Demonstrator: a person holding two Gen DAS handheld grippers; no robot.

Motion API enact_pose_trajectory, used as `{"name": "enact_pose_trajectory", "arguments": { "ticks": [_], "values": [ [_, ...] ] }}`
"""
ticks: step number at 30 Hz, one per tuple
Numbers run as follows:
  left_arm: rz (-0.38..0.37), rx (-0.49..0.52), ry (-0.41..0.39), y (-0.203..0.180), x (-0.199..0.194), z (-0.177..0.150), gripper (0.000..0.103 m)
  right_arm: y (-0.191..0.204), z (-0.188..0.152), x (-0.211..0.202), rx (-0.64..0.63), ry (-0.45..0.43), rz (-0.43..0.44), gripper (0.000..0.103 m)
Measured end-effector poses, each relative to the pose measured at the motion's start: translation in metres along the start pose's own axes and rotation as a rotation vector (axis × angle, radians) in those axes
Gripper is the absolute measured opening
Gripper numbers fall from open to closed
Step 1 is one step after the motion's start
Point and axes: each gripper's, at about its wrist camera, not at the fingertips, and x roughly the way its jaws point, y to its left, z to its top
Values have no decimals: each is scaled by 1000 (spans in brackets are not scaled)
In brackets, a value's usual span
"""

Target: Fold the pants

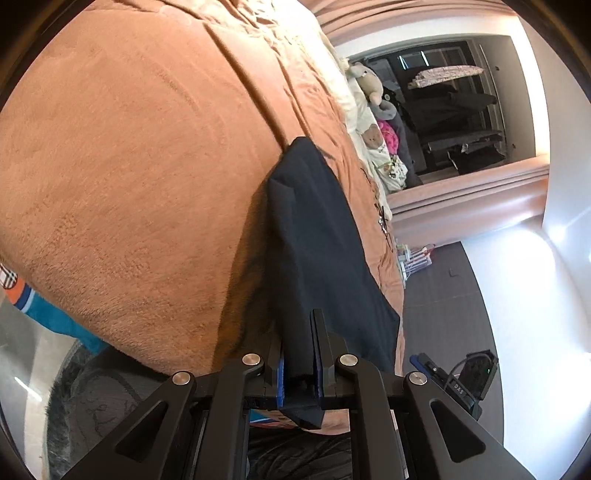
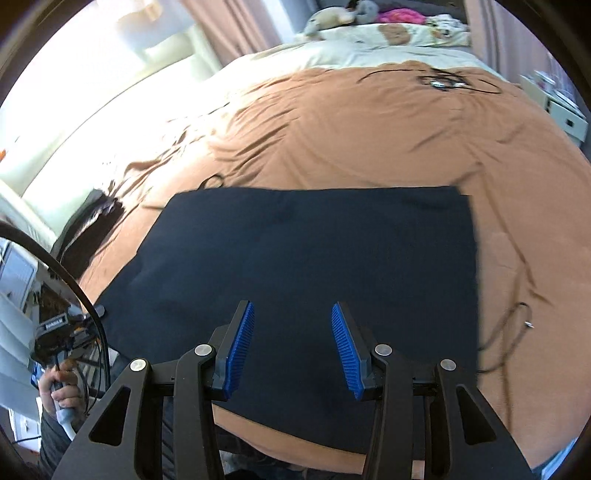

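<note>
The dark navy pants [image 2: 314,240] lie flat in a folded rectangle on the brown bedspread [image 2: 369,129]. My right gripper [image 2: 291,306] hovers open over their near part, blue pads apart, nothing between them. In the left wrist view the pants [image 1: 314,240] run edge-on across the bedspread [image 1: 129,166]. My left gripper [image 1: 299,332] is shut on their near edge, and a fold of cloth is pinched between the blue pads and hangs below them. A hand [image 2: 61,387] holding the left gripper's handle shows at the lower left of the right wrist view.
Stuffed toys [image 2: 343,14] and a cream pillow [image 2: 388,37] sit at the head of the bed. A thin black cable [image 2: 517,314] trails over the bedspread right of the pants. White drawers [image 2: 561,110] stand at the far right. Dark floor [image 1: 443,295] runs beside the bed.
</note>
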Motion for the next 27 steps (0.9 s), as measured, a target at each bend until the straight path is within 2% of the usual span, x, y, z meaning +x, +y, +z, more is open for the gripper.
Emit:
{"name": "enact_pose_trajectory", "arguments": {
  "ticks": [3, 11, 15, 18, 21, 23, 27],
  "values": [
    [-19, 1, -1, -1, -5, -2, 11, 9, 11, 21, -22, 22, 13, 42],
    [-63, -5, -2, -7, -9, 0, 11, 45, 27, 78, -107, 80, 52, 27],
    [-78, 0, -4, -9, -12, 2, 11, 50, 34, 102, -119, 109, 43, 24],
    [-83, -2, -3, -10, -11, 2, 11, 52, 37, 119, -146, 136, 4, 22],
    [-83, -6, -3, -10, -11, 4, 11, 50, 36, 138, -186, 177, -102, 18],
    [-82, -10, -3, -9, -11, 4, 11, 42, 36, 148, -167, 202, -162, 12],
    [-80, -21, 0, -2, -13, 3, 11, 31, 43, 145, -124, 201, -167, 10]
  ]
}}
